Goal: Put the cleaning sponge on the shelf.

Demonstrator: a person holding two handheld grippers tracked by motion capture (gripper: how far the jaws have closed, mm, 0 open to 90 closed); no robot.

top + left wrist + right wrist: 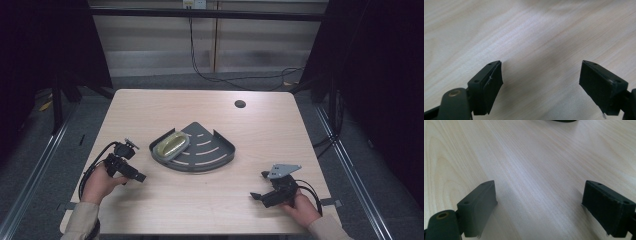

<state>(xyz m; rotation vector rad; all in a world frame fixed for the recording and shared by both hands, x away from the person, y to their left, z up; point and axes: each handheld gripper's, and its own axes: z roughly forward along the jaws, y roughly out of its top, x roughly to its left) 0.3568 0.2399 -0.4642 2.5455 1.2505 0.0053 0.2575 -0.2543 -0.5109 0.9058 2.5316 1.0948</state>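
Note:
A dark grey quarter-round rack (210,150) lies at the middle of the wooden table (150,107). On its left part rests a grey oval dish (170,146) with something yellow inside. My left gripper (134,176) hovers low over the table to the left of the rack, held in a hand. Its jaws stand wide apart over bare wood (541,72), with nothing between them. My right gripper (260,196) sits near the table's front right, its jaws open too over bare wood (539,195), empty. The rack's edge (564,120) shows at the top of the right gripper view.
A round hole (240,104) is cut into the table at the back right. Cables (240,80) run over the floor behind the table. Metal rails (40,150) flank the table on both sides.

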